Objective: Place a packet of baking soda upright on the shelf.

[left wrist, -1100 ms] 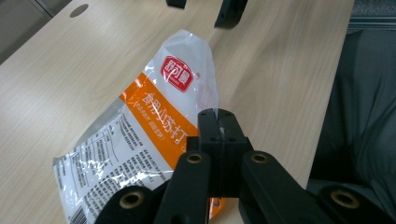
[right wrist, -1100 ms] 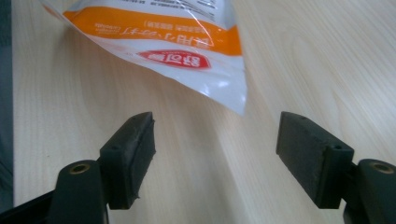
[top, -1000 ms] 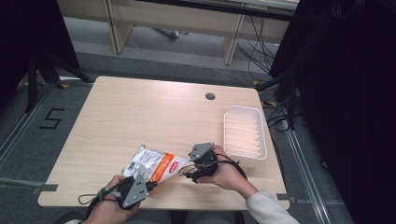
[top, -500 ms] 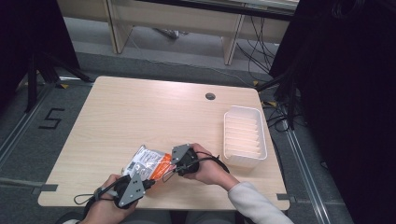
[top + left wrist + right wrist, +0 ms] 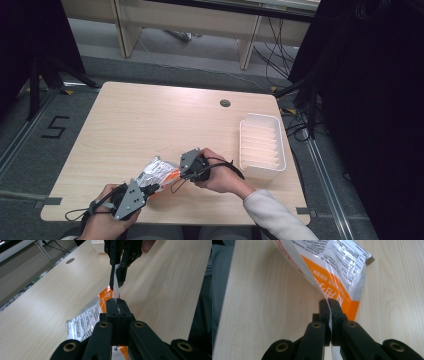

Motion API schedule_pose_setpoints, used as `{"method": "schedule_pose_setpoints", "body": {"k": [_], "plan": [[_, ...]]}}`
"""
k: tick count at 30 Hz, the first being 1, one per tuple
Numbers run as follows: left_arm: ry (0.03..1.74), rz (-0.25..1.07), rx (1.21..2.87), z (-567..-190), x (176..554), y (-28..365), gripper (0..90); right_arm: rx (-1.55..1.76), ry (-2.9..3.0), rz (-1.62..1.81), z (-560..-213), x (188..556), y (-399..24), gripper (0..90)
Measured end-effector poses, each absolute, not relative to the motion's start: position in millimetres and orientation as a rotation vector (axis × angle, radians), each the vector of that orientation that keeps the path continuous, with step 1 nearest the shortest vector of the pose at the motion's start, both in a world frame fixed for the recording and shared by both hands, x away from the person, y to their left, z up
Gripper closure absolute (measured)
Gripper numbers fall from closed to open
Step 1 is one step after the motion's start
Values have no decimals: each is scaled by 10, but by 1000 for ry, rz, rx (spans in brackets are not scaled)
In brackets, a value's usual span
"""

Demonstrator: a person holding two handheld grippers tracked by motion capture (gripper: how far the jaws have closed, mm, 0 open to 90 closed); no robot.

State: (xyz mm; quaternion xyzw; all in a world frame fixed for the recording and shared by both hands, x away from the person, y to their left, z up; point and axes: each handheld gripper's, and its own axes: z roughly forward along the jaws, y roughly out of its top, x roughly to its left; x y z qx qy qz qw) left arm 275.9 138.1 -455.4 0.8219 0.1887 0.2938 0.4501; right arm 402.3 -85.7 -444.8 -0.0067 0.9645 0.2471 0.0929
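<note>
Jaws of both grippers clamped on snack packet (image 5: 159,172) edge, right gripper (image 5: 186,169) just closing; tear not started, packet sealed.

Most of my table (image 5: 150,120) lies bare ahead and to my left, open for passing. The white tray (image 5: 261,145) blocks my right side, and the packet (image 5: 156,171) lies stretched between my hands.

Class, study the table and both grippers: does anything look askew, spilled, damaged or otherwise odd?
Nothing is spilled or visibly torn. The orange-and-silver packet sits crumpled and partly lifted off the table, its edge pinched between the left gripper and the right gripper, both shut on it. The white tray sits straight.
</note>
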Motion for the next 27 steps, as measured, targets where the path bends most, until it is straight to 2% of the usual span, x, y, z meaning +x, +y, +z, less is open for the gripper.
{"method": "schedule_pose_setpoints", "body": {"k": [2, 3, 5, 6, 8, 16, 27], "plan": [[461, 747, 2003, -4535, 2753, 1404, 873, 33, 2888, 753, -4368, 4034, -848, 900], [460, 764, 1984, -4524, 2748, 1420, 830, 64, 2898, 766, -4322, 4051, -846, 900], [483, 796, 1934, -4512, 2737, 1449, 716, 130, 2907, 778, -4218, 4075, -842, 900], [520, 827, 1882, -4504, 2731, 1492, 587, 213, 2915, 792, -4109, 4113, -838, 900], [540, 834, 1858, -4497, 2726, 1520, 510, 245, 2915, 792, -4058, 4135, -837, 900], [566, 877, 1810, -4478, 2713, 1675, 470, 530, 2918, 738, -3685, 4280, -842, 900], [572, 849, 1821, -4509, 2725, 1648, 474, 711, 2900, 703, -3493, 4391, -927, 900]]}}
